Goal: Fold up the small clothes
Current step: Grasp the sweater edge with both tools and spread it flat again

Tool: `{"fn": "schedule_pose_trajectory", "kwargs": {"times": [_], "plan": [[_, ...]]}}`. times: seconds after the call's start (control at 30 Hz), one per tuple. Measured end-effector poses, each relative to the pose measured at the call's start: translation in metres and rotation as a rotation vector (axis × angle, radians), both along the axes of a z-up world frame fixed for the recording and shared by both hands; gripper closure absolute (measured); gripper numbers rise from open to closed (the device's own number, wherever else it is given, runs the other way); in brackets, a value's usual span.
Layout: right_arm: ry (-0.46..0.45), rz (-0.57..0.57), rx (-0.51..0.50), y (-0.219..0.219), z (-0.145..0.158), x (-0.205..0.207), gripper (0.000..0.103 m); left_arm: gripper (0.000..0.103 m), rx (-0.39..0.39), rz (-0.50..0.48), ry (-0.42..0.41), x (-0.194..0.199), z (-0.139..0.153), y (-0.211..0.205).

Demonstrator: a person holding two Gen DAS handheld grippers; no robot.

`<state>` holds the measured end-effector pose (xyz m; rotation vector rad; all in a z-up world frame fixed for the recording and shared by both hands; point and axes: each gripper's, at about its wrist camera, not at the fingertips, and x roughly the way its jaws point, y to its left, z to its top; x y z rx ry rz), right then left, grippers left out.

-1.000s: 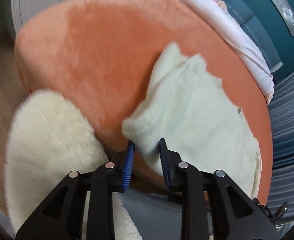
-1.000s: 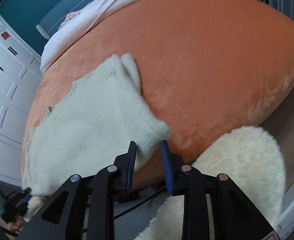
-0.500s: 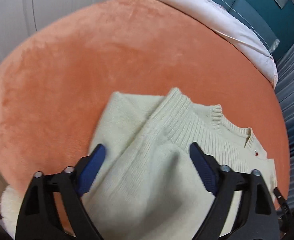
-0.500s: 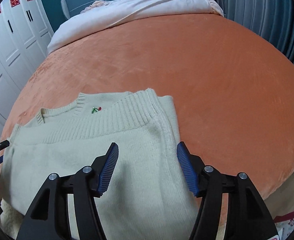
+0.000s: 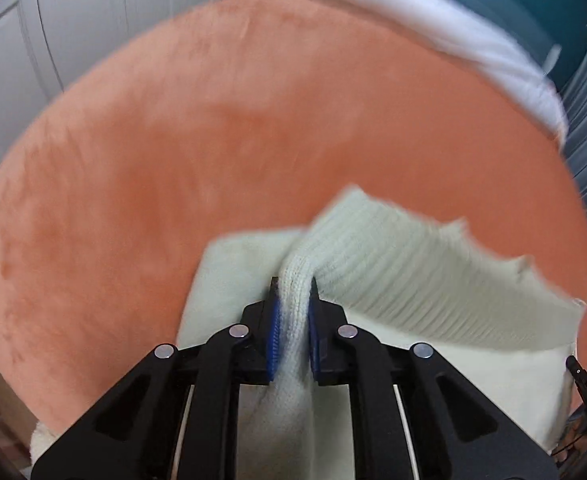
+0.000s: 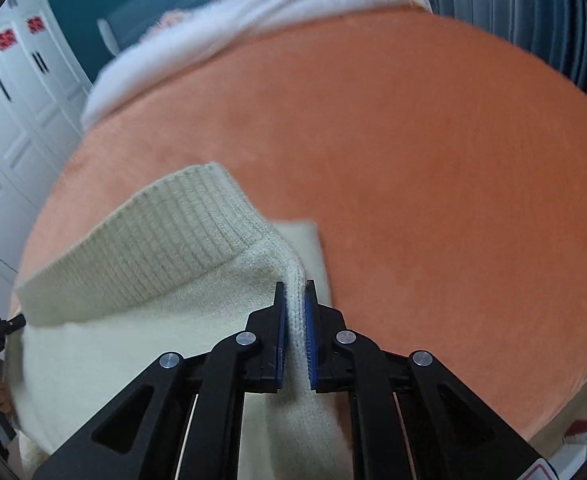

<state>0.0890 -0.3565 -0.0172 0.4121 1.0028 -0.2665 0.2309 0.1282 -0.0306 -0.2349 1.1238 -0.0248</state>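
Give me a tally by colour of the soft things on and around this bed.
Cream: 1, the knit sweater, pinched by the left tool and the right tool.
Orange: 1, the plush blanket.
White: 1, the bedding at the far end.
Total: 3.

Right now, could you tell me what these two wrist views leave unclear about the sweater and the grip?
- Left wrist view: the sweater is motion-blurred; its near part is hidden by the left gripper.
- Right wrist view: the right gripper covers the near hem; the frame's edge cuts off the sweater's left side.
- Both views: the neckline is covered by the folded-over ribbed hem.
- Right wrist view: the bed's far end is blurred.
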Motion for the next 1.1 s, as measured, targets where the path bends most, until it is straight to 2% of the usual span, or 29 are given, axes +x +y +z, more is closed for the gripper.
{"fn": "schedule_pose_trajectory", "kwargs": {"times": [0.03,0.07,0.13,0.17,0.23,0.3,0.4,0.47,0.53,0.57,0.6,0.67,0.73,0.8,0.83,0.87,0.9,0.93,1.1], "plan": [[-0.001,-0.005,0.011,-0.001,-0.007,-0.003,0.095,0.089,0.012,0.004,-0.037,-0.005,0.002,0.0],[-0.035,-0.015,-0.014,0.002,0.001,-0.01,0.094,0.088,0.033,-0.006,-0.059,-0.01,0.011,-0.002],[-0.083,-0.033,-0.094,0.014,0.026,-0.025,0.09,0.078,0.071,-0.009,-0.088,-0.024,0.032,-0.005],[-0.128,-0.026,-0.136,0.026,0.042,-0.034,0.086,0.076,0.078,-0.017,-0.131,-0.035,0.048,-0.005],[-0.217,0.054,-0.181,0.062,0.07,-0.052,0.085,0.061,0.063,-0.036,-0.2,-0.06,0.075,-0.015],[-0.255,0.181,-0.172,0.103,0.079,-0.057,0.085,0.055,0.014,-0.074,-0.231,-0.085,0.088,-0.034],[-0.247,0.428,-0.068,0.187,0.064,-0.059,0.085,0.055,-0.06,-0.133,-0.183,-0.112,0.08,-0.07],[-0.215,0.541,-0.053,0.231,0.045,-0.06,0.088,0.055,-0.091,-0.149,-0.126,-0.122,0.066,-0.084],[-0.174,0.615,-0.075,0.255,0.027,-0.064,0.093,0.056,-0.077,-0.151,-0.074,-0.127,0.048,-0.088],[-0.155,0.623,-0.095,0.256,0.019,-0.066,0.095,0.056,-0.039,-0.152,-0.064,-0.129,0.042,-0.086],[-0.144,0.609,-0.114,0.249,0.014,-0.068,0.101,0.056,-0.001,-0.145,-0.057,-0.13,0.035,-0.081],[-0.14,0.547,-0.085,0.216,0.01,-0.074,0.103,0.056,0.037,-0.097,-0.047,-0.134,0.026,-0.058],[-0.086,0.379,-0.166,0.166,0.006,-0.086,0.103,0.057,0.013,-0.065,-0.046,-0.141,0.021,-0.034],[-0.012,0.218,-0.163,0.113,-0.006,-0.093,0.103,0.064,0.009,-0.066,-0.053,-0.143,0.018,-0.016],[0.015,0.13,-0.104,0.087,-0.014,-0.101,0.103,0.067,0.008,-0.075,-0.061,-0.144,0.016,-0.011],[0.005,0.024,0.048,0.051,-0.019,-0.111,0.103,0.067,0.009,-0.078,-0.068,-0.146,0.016,-0.01],[-0.006,-0.038,0.132,0.033,-0.021,-0.118,0.103,0.067,0.01,-0.077,-0.075,-0.147,0.016,-0.01],[-0.014,-0.061,0.152,0.024,-0.02,-0.122,0.103,0.067,0.018,-0.07,-0.081,-0.147,0.015,-0.011],[-0.105,-0.014,-0.083,0.056,0.016,-0.125,0.101,0.065,0.085,-0.054,-0.079,-0.144,0.016,-0.023]]}}
